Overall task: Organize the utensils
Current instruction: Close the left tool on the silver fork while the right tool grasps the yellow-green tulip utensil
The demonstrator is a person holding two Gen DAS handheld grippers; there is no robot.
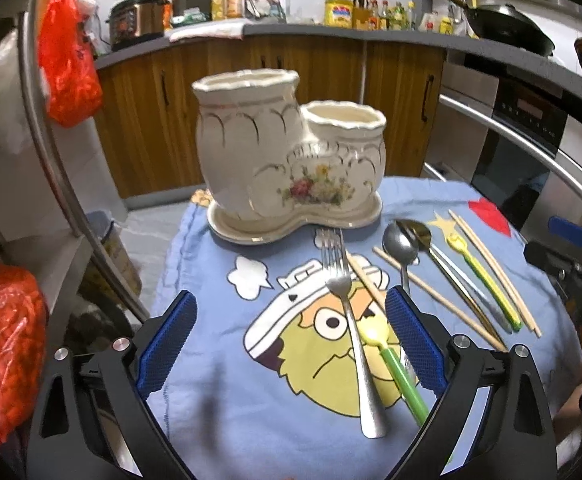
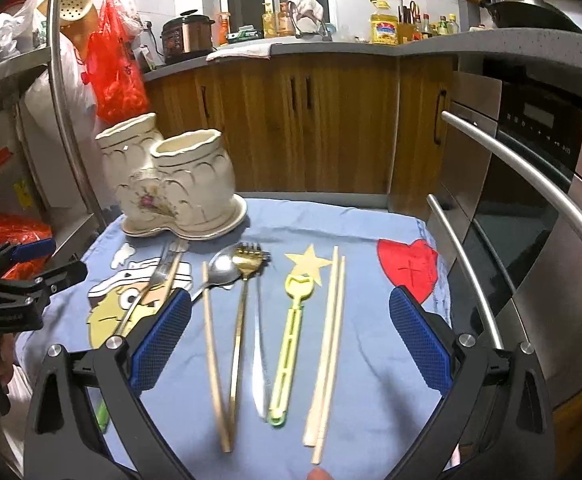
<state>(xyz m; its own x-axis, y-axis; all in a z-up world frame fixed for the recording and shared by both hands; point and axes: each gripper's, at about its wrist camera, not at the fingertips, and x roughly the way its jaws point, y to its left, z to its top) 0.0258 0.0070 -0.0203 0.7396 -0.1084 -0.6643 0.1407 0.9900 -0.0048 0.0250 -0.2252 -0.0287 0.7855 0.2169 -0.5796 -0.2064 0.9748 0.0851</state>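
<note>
Both grippers are held open and empty above the utensils. Between the spread fingers of the left gripper (image 1: 291, 340) a steel fork (image 1: 351, 320) is framed, its handle end lying nearest the camera and its tines pointing away toward the ceramic holder (image 1: 287, 160). The fork's long axis is seen to run almost straight ahead of this gripper, in line with the fingers rather than across them, so it is judged that a closing of the jaws would meet the handle from both sides. Just beside it, toward the right finger, a green-handled spoon (image 1: 395, 364) is laid, close enough to be caught along with the fork.

The right gripper (image 2: 291, 344) is likewise spread wide, nothing held, over the other group: a single chopstick (image 2: 213, 356), a gold spoon (image 2: 241, 308), a yellow-green plastic utensil (image 2: 291, 344) and a pair of chopsticks (image 2: 329, 352). All are laid roughly parallel, pointing away from the camera toward the far edge of the tabletop (image 2: 371, 360), which is covered by a blue cartoon cloth.

The holder is stood at the far left of the cloth, on its saucer, with both openings upward and, as far as can be seen, nothing in them. It is judged nearer to the left gripper, directly ahead of it.
</note>
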